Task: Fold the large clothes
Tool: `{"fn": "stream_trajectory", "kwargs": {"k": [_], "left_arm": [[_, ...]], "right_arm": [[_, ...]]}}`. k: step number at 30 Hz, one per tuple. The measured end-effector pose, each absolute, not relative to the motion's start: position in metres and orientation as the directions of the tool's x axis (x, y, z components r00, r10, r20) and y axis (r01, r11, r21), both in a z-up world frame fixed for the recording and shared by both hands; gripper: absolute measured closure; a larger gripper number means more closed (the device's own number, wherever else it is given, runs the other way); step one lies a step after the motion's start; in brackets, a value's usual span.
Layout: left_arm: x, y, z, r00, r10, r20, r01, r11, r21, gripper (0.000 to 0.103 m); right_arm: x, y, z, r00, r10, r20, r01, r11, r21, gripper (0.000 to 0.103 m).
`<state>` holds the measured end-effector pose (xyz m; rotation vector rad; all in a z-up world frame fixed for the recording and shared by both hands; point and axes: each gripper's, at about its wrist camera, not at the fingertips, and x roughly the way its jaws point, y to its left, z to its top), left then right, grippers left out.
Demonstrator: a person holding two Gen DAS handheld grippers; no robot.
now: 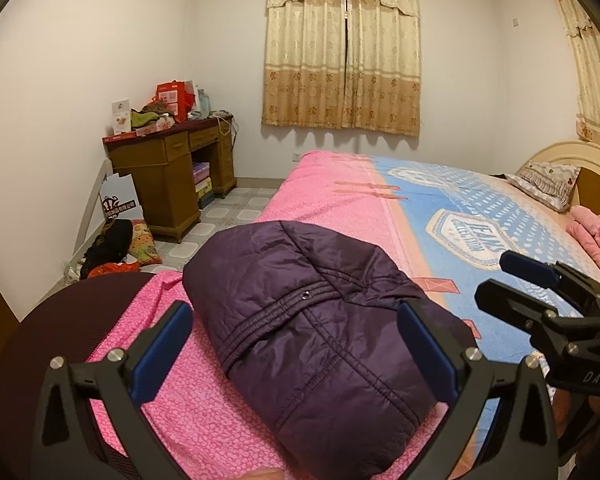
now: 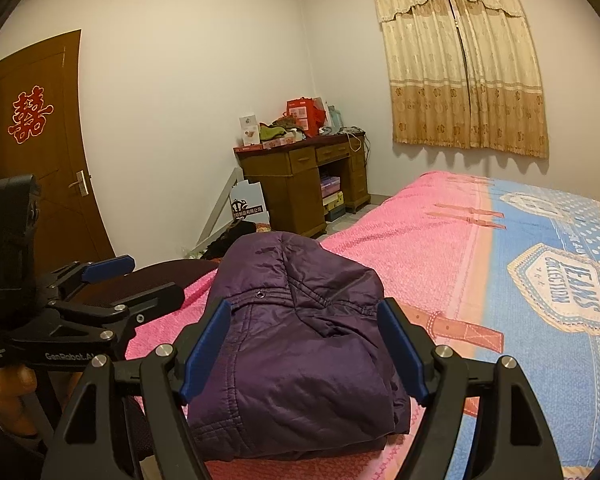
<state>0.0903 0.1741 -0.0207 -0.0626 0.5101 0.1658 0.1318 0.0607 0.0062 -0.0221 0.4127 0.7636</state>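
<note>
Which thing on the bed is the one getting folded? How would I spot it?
Find the big bed with its pink and blue cover. At its near edge, right ahead of the two grippers, sits the purple jacket, folded into a puffy bundle. It is the only dark, shiny, quilted thing there; the folded blanket is pink.

I see the bed [image 1: 440, 200] w/ a folded purple jacket [image 1: 320, 320] on its pink cover, a pillow [image 1: 546, 184], maybe pink blanket [image 1: 592, 236].
</note>
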Motion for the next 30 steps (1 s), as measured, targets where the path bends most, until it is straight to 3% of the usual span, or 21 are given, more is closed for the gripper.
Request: {"fn": "stream_trajectory", "kwargs": {"k": [7,30], "left_arm": [[0.089,0.168,-0.021,0.86,0.191,-0.474,-0.199,0.979,0.034,0.0],[0.084,0.172,-0.019,0.879,0.177,-0.442,-0.186,0.982,0.024,0.0]], "right_arm": [[0.13,0.06,0.008,0.645,0.671,-0.365,-0.68,0.722,0.127,0.027],[0.122,0.068,0.006,0.62,0.69,-0.373,-0.711,0.695,0.105,0.027]]}}
